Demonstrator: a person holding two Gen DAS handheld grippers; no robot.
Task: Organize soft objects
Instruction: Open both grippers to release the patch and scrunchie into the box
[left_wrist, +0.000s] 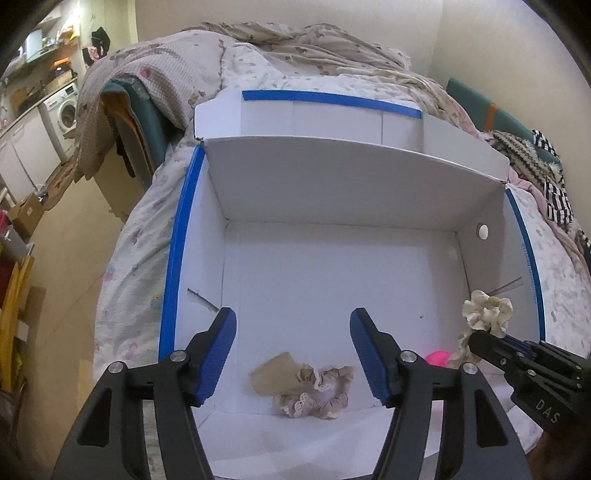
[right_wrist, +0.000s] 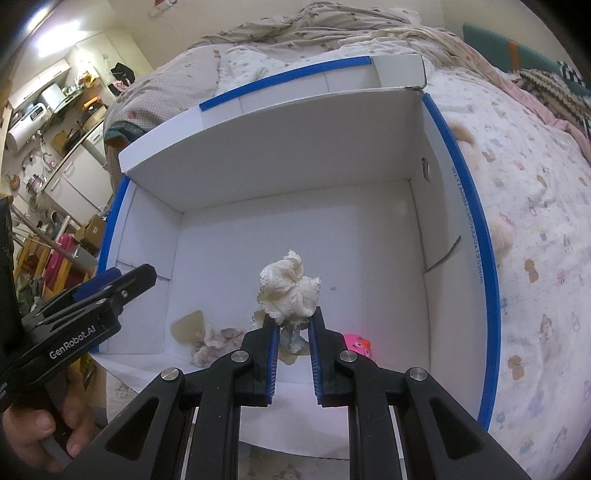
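Observation:
A white box with blue edges (left_wrist: 177, 236) (right_wrist: 491, 258) lies open on the bed. Inside, near its front wall, lie a pink lace scrunchie with a beige tag (left_wrist: 314, 387) (right_wrist: 210, 339) and a small pink toy (left_wrist: 437, 357) (right_wrist: 357, 344). My right gripper (right_wrist: 292, 314) (left_wrist: 476, 338) is shut on a cream scrunchie (right_wrist: 290, 290) (left_wrist: 487, 312) and holds it above the box floor, at the box's right side. My left gripper (left_wrist: 293, 317) (right_wrist: 147, 275) is open and empty, hovering over the front of the box above the pink scrunchie.
The bed is covered with a patterned quilt (right_wrist: 535, 229) and rumpled blankets (left_wrist: 295, 40) behind the box. Striped and knitted clothes (left_wrist: 543, 170) lie at the far right. A kitchen area with a washing machine (left_wrist: 61, 110) is to the left, beyond the bed edge.

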